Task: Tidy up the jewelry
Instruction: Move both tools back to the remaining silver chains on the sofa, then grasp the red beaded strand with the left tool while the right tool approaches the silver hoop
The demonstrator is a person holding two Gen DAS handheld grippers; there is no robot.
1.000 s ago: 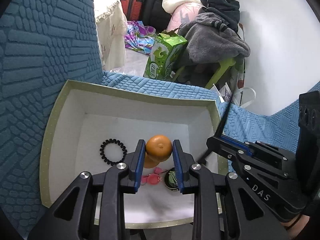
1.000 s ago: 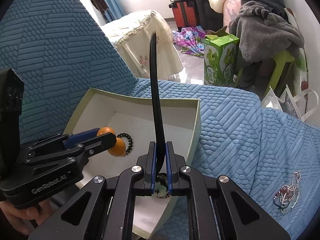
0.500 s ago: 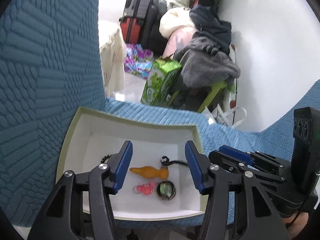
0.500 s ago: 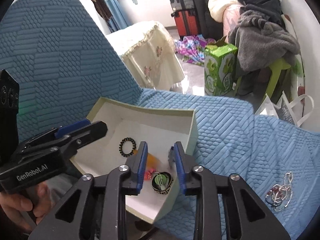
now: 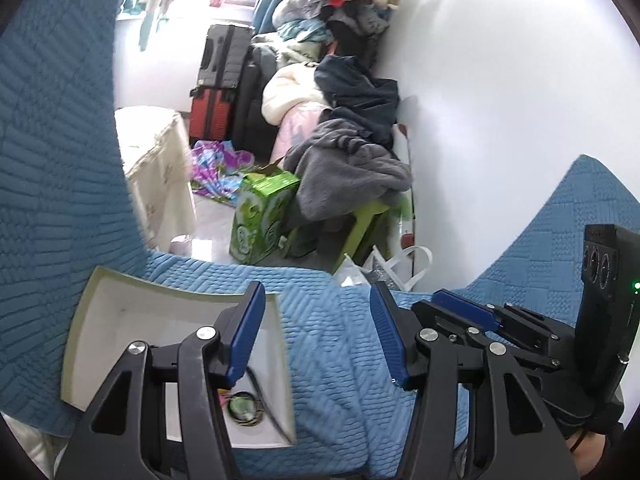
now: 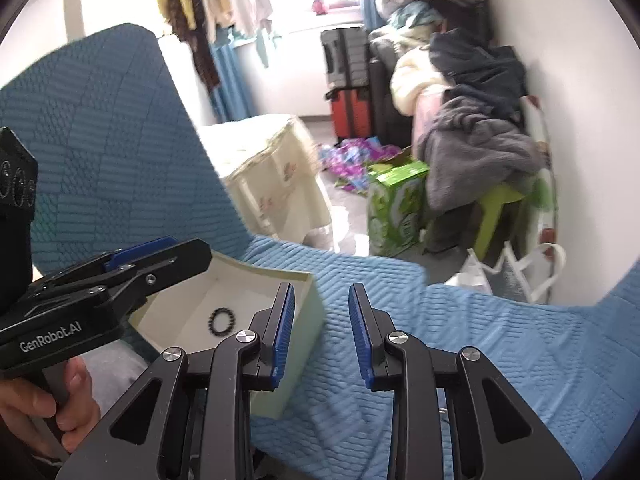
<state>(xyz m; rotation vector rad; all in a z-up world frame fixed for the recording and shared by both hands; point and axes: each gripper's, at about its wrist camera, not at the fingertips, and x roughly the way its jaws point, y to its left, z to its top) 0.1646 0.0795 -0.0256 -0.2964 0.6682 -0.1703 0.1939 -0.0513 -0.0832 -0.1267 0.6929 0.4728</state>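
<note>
A white box with a pale green rim [image 5: 120, 304] sits on the blue quilted sofa. In the left wrist view a green round bracelet [image 5: 241, 405] and a black cord lie in it, partly hidden by my fingers. In the right wrist view the box [image 6: 304, 320] holds a black bead bracelet [image 6: 221, 321]. My left gripper [image 5: 318, 332] is open and empty above the box's right edge. My right gripper [image 6: 321, 328] is open and empty, above the sofa just right of the box. The left gripper also shows in the right wrist view [image 6: 156, 264].
The blue sofa seat [image 6: 480, 340] stretches to the right of the box, its back [image 6: 100, 140] rises at left. Beyond the sofa edge stand a green carton [image 6: 396, 200], a green stool piled with clothes [image 6: 476, 152], suitcases [image 6: 348, 88] and a cloth-covered table [image 6: 272, 176].
Both grippers opened, letting go of the orange piece and the black cord into the box, then lifted up and back to the right. The view now takes in more of the room.
</note>
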